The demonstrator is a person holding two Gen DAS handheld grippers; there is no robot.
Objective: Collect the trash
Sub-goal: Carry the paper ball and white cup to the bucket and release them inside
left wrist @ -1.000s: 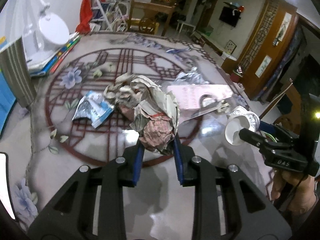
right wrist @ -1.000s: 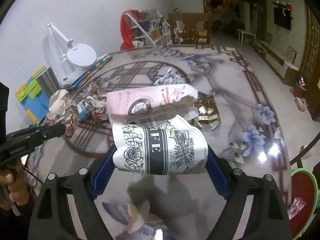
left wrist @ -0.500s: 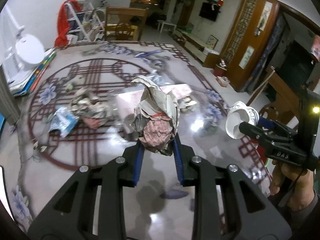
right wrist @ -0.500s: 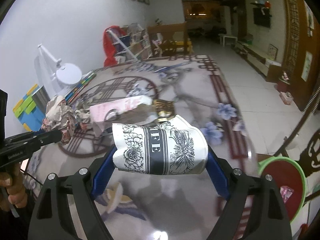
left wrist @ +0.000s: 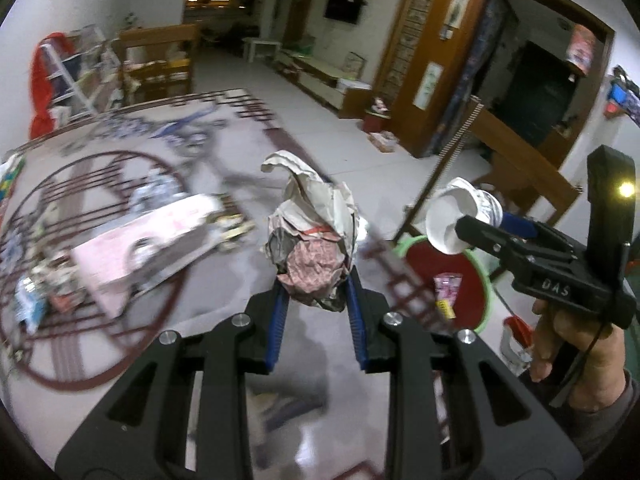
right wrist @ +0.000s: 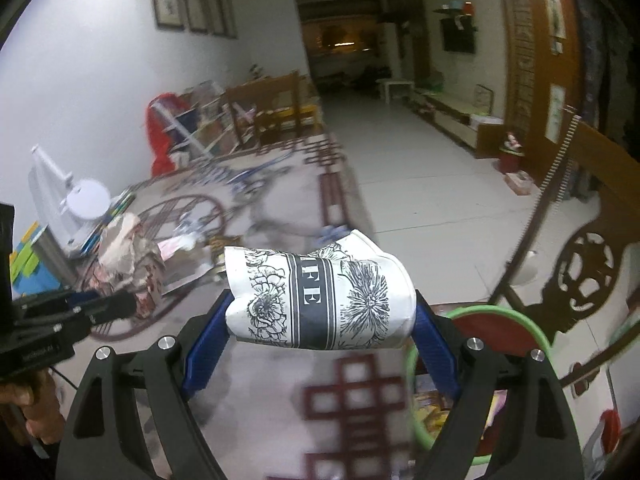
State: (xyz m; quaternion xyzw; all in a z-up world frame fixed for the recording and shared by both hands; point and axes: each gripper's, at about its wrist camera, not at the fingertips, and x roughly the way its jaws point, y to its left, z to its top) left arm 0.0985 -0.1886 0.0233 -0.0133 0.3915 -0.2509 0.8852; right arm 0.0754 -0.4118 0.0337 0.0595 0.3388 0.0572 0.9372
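My left gripper (left wrist: 316,280) is shut on a crumpled paper wad (left wrist: 312,236), carried above the patterned table. My right gripper (right wrist: 320,312) is shut on a squashed white paper cup (right wrist: 320,296) with black flower print, held crosswise between the blue pads. In the left wrist view the cup (left wrist: 460,216) shows its open mouth at the right, in the right gripper (left wrist: 472,228). In the right wrist view the wad (right wrist: 128,264) is at the left, in the left gripper (right wrist: 116,304). A red bin with a green rim (left wrist: 486,280) stands beside the table's edge, with wrappers inside; its rim (right wrist: 500,314) lies just beyond the cup.
A pink box (left wrist: 148,236) and several scraps of litter (left wrist: 36,292) lie on the table (left wrist: 192,312). A white lamp (right wrist: 84,200) and coloured books stand at its far left. A carved wooden chair (right wrist: 588,264) stands at the right, close to the bin. A hand (left wrist: 576,344) grips the right tool.
Both grippers have swung right and risen a little, away from the litter pile toward the table's edge. The green-rimmed bin has come into view under them. Both grips are unchanged.
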